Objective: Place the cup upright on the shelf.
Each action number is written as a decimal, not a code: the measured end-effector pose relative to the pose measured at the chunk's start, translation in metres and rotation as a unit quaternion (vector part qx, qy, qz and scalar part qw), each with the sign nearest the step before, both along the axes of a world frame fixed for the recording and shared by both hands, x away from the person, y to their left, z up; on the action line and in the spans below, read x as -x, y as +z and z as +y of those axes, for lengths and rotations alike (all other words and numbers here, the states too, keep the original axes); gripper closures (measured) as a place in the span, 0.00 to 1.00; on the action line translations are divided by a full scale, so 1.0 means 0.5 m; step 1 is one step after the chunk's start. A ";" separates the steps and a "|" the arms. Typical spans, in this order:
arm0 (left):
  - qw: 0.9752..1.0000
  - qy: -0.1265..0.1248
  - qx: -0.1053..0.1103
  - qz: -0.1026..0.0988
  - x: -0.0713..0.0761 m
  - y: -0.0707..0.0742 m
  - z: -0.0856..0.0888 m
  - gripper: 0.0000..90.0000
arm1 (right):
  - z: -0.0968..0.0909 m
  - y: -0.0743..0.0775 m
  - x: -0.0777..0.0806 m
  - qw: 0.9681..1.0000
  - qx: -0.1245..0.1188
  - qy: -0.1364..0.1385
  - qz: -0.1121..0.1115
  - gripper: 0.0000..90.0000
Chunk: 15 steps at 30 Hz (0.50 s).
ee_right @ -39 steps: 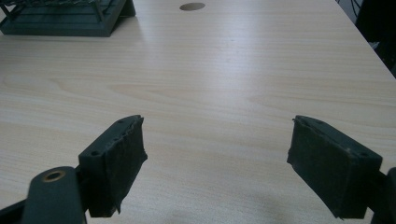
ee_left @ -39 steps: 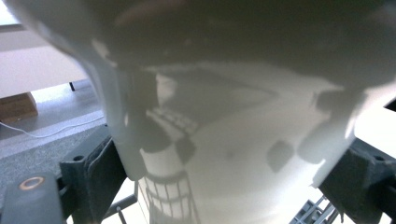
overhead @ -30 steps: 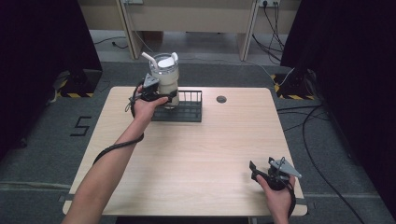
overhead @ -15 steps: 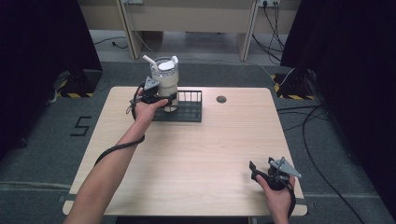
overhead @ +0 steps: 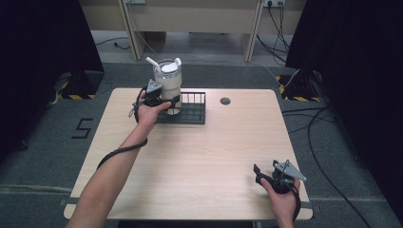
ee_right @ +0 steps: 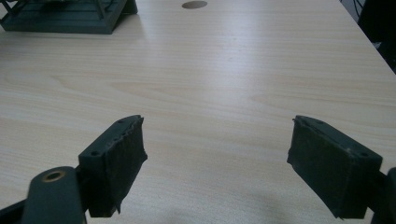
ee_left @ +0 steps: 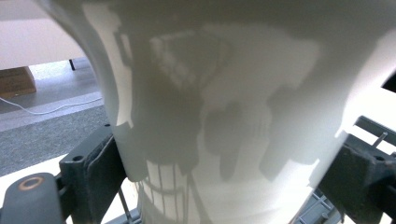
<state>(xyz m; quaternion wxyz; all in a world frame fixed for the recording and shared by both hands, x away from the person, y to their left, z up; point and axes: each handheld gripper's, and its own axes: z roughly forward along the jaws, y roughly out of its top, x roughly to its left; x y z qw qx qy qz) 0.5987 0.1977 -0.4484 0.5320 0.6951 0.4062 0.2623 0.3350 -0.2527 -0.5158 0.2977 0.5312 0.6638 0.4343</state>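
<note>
Jug (overhead: 167, 83) upright in black wire rack (overhead: 195, 113)

On my feed the jug (overhead: 168, 84) looks milky white with a pale cream lower half, and it sits in a black wire rack (overhead: 188, 110). My counter (overhead: 199, 156) is light wood grain. Both tongs are black, left (overhead: 164, 100) and right (ee_right: 219, 163), each topped with a grey plate.

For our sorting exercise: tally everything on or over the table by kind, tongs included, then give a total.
Tongs: 2, left and right
Jug: 1
Rack: 1
Total: 4
</note>
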 end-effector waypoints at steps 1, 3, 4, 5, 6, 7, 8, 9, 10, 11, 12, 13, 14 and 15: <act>1.000 -0.001 0.001 -0.002 0.000 -0.001 0.001 0.12 | 0.001 0.000 0.000 1.000 -0.002 0.000 0.001 0.21; 1.000 -0.006 0.000 -0.007 0.001 -0.005 0.002 0.11 | 0.001 0.000 0.001 1.000 -0.001 0.000 0.001 0.21; 1.000 -0.007 -0.001 -0.008 0.002 -0.005 0.003 0.11 | 0.001 0.000 0.001 1.000 -0.001 0.000 0.002 0.21; 1.000 -0.009 -0.003 -0.009 0.002 -0.006 0.003 0.11 | 0.001 0.000 0.000 1.000 -0.001 0.000 0.002 0.21; 1.000 -0.011 -0.004 -0.010 0.003 -0.006 0.004 0.11 | 0.001 0.000 0.000 1.000 -0.001 0.001 0.001 0.20; 1.000 -0.015 -0.003 -0.012 0.002 -0.008 0.005 0.11 | 0.002 0.000 0.000 1.000 -0.001 0.002 0.000 0.20; 1.000 -0.017 -0.003 -0.013 0.003 -0.009 0.005 0.11 | 0.002 0.000 0.000 1.000 -0.001 0.002 0.001 0.21; 1.000 -0.019 -0.004 -0.014 0.003 -0.010 0.006 0.11 | 0.002 0.000 0.000 1.000 -0.001 0.003 0.001 0.20; 1.000 -0.021 -0.004 -0.016 0.004 -0.011 0.007 0.11 | 0.002 0.000 0.000 1.000 0.000 0.003 0.000 0.20; 1.000 -0.022 -0.002 -0.017 0.005 -0.012 0.007 0.11 | 0.003 0.000 0.000 1.000 0.000 0.003 0.001 0.20; 1.000 -0.023 0.002 -0.018 0.006 -0.014 0.008 0.10 | 0.003 0.000 0.000 1.000 -0.001 0.003 0.001 0.20; 1.000 -0.022 0.006 -0.017 0.006 -0.016 0.008 0.10 | 0.003 -0.001 0.000 1.000 -0.001 0.003 0.002 0.20; 1.000 -0.022 0.007 -0.015 0.006 -0.017 0.009 0.10 | 0.003 -0.001 -0.001 1.000 -0.001 0.005 0.002 0.20; 1.000 -0.022 0.009 -0.015 0.006 -0.018 0.009 0.10 | 0.004 -0.001 0.000 1.000 -0.002 0.005 0.003 0.20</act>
